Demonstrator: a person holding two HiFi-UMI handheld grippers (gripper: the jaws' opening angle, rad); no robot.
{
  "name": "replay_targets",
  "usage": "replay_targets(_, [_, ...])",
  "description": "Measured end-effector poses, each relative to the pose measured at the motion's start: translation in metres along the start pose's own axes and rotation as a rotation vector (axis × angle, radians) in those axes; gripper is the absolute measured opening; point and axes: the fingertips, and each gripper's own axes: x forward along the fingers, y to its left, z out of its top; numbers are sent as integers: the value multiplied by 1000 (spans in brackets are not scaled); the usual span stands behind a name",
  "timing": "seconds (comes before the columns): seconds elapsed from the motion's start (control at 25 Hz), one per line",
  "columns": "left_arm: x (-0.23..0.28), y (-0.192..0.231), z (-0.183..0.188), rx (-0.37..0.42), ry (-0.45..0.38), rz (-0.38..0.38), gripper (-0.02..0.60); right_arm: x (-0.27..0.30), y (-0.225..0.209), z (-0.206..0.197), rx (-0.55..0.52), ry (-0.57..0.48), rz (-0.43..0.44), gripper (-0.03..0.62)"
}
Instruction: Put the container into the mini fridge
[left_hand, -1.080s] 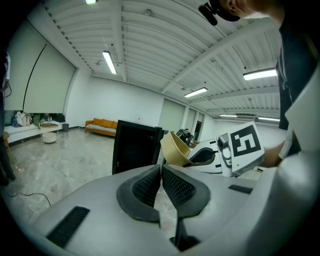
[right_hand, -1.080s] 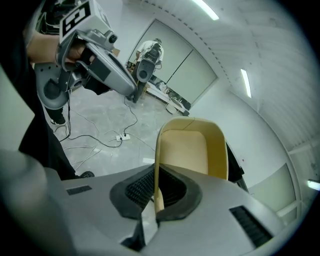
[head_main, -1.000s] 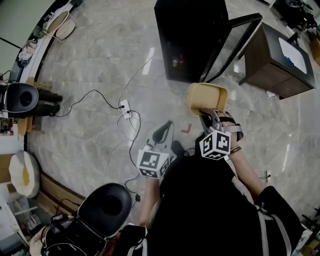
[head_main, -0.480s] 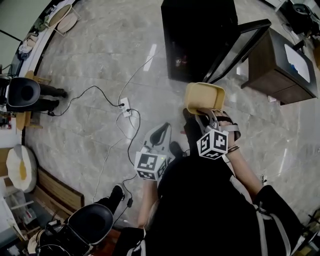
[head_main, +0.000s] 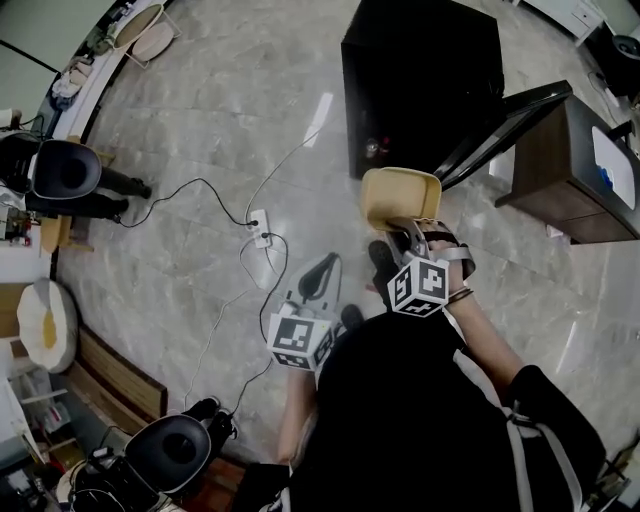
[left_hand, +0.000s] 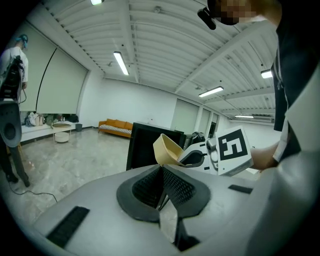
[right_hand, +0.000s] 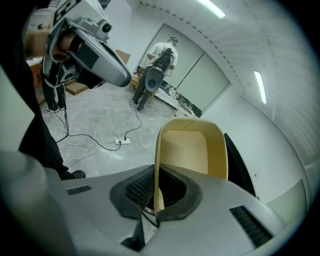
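Head view: the right gripper (head_main: 408, 228), at about 1 o'clock from the middle of the picture, is clamped on the near rim of the beige container (head_main: 400, 196); the container hangs in the air above the marble floor (head_main: 200, 120), open side up, just short of the black mini fridge (head_main: 420, 70) at 12 to 1 o'clock; the fridge door (head_main: 505, 118) stands swung open toward 2 o'clock. The left gripper (head_main: 321, 272) sits at 7 o'clock of the container, its tips aimed toward 12 o'clock. A power strip (head_main: 260, 228) with trailing cables lies at 9 o'clock of the container; a wooden cabinet (head_main: 580, 175) stands at 3 o'clock.

Left gripper view: the left gripper (left_hand: 161, 172) has its jaws pressed together with nothing between them; beyond them, at 12 to 1 o'clock, the container (left_hand: 167, 149) rides in the right gripper (left_hand: 192, 159), with the dark mini fridge (left_hand: 142, 145) behind.

Right gripper view: the right gripper (right_hand: 156, 194) pinches the container (right_hand: 192, 147) by its thin side wall — the wall runs straight up between the closed jaws, the tub's hollow facing the camera; the left gripper (right_hand: 97, 57) shows at 10 o'clock; the power strip (right_hand: 122, 141) lies on the floor at 9 o'clock.
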Motion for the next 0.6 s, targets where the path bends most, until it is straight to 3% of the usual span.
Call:
replay_targets(0.28, [43,21,25,1,3,46,41,45,-47,-1,-24,-25,43,21])
replay_targets(0.6, [95,29,40,-7,14,98,41,94,-79,-34,-50,-12,106,21])
